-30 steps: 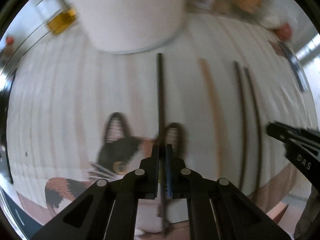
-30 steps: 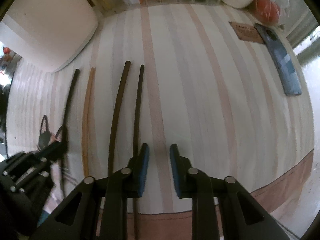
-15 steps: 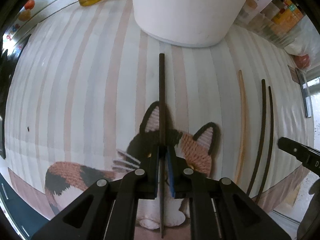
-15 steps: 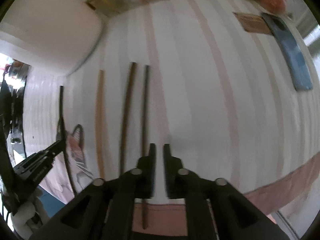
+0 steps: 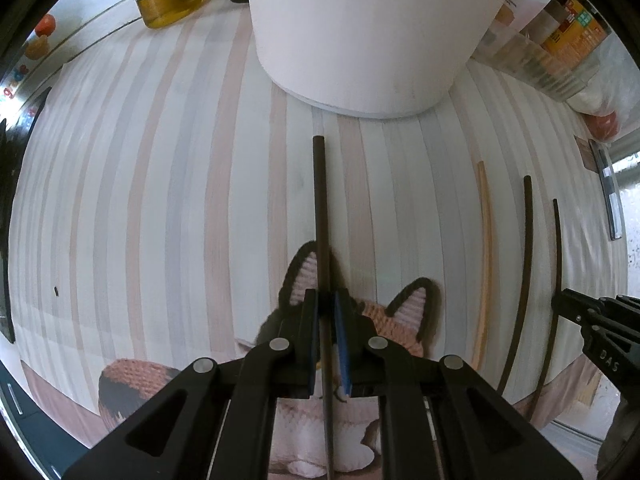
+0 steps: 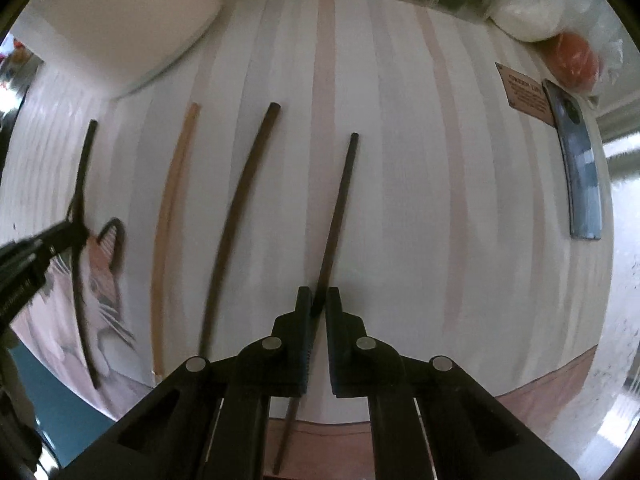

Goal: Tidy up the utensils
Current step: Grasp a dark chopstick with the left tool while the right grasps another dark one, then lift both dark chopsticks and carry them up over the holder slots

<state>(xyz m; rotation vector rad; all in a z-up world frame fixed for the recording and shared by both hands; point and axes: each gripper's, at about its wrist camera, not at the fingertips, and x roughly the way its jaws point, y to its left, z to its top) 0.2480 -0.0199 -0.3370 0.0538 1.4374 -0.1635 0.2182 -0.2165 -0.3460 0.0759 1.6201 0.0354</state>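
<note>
Sorting step: left gripper point(image 5: 327, 344) fingers pinch a dark chopstick point(image 5: 320, 216) at frame centre; right gripper point(image 6: 318, 312) fingers have just been closing on another chopstick point(image 6: 338, 216). Next: pairing them on the table point(image 6: 400, 180).

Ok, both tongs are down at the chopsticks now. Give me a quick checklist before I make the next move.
1. Left tongs shut on the left dark chopstick, above the cat mat: ok.
2. Right tongs: the jaws have just been closing, with the right dark chopstick gripped between them: ok.
3. Right dark chopstick apart from the loose dark chopstick: ok.
4. Tan chopstick lying free on the striped cloth: ok.
5. Held chopsticks lifted off the cloth: cannot tell.
6. The two tongs apart from each other: ok.
</note>
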